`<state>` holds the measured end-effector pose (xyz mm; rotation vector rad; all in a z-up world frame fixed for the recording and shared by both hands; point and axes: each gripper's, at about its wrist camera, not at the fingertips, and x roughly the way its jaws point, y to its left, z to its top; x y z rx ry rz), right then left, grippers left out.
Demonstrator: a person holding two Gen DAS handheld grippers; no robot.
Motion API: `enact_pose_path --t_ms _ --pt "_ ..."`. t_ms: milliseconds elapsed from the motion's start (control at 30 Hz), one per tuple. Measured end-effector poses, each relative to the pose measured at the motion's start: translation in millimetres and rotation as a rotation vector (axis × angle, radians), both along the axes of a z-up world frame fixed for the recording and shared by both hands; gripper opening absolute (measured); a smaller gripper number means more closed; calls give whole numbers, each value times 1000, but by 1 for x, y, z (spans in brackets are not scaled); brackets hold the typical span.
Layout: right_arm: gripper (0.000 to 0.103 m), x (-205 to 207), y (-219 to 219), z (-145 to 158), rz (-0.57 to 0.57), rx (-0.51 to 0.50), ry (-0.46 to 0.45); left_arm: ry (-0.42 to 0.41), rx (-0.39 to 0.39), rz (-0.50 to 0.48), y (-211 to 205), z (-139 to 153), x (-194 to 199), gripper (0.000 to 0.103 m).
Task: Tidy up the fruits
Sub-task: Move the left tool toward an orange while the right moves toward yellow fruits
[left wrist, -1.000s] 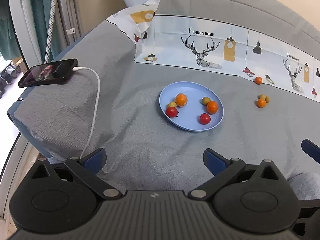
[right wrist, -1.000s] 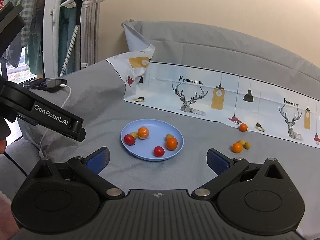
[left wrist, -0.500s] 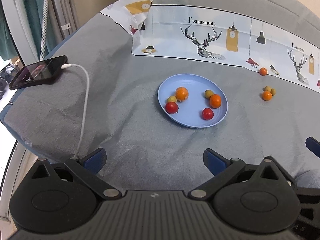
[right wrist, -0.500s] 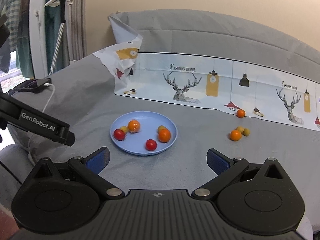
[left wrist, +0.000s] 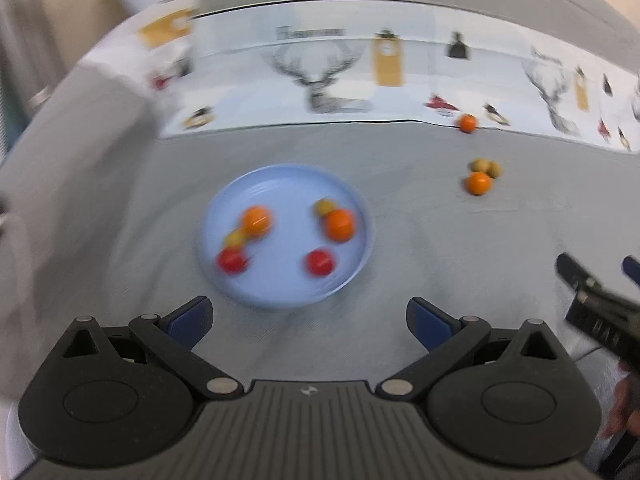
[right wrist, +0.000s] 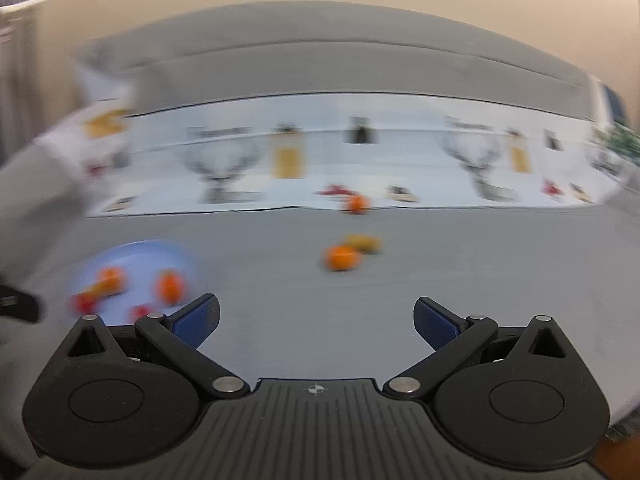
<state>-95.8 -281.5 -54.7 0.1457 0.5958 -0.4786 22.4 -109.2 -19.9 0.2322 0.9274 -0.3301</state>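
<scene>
The grey cloth-covered surface (left wrist: 420, 248) carries a round light-blue plate (left wrist: 286, 184) holding six small fruits – two orange (left wrist: 340, 224), two red (left wrist: 319, 263), two yellowish (left wrist: 324, 206) – with bare plate floor between them. Well apart to its right, on open cloth, lie one orange fruit (left wrist: 478, 183) touching two yellow-brown fruits (left wrist: 485, 167) and a further orange fruit (left wrist: 467, 123) at the printed white cloth strip's (left wrist: 328, 80) edge; the round fruits show no long axis. The left gripper (left wrist: 310, 316) and the right gripper (right wrist: 317, 318) both hang with jaws spread wide and empty – blur hides finer detail.

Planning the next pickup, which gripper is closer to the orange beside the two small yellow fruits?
Right gripper: the orange lies just ahead. The left gripper faces the plate.
</scene>
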Motion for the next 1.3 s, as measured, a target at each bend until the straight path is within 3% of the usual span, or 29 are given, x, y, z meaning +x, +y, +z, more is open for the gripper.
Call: enact_pose_path --t_ms 200,400,500,633,767,1000,1167,1300 --pt "102 24 -97 -40 -178 9 67 62 4 -178 -103 -41 54 103" --pt "102 53 -163 -92 -328 115 97 175 -51 -212 -195 -84 114 103" --pt "102 69 -181 -109 -351 120 119 197 -55 -216 -236 -102 136 103" --pt "102 91 -195 -124 -291 65 133 235 -23 -214 -278 -128 163 103" --pt "102 111 -201 -134 -213 53 133 254 28 -121 -277 -149 191 103" --pt "102 164 -181 -140 8 33 117 228 66 -71 -234 -152 224 103" --pt "102 205 -171 -146 24 49 110 275 53 -89 -219 -149 229 103" --pt "101 214 -172 -148 4 53 97 220 80 -149 -220 -145 221 103"
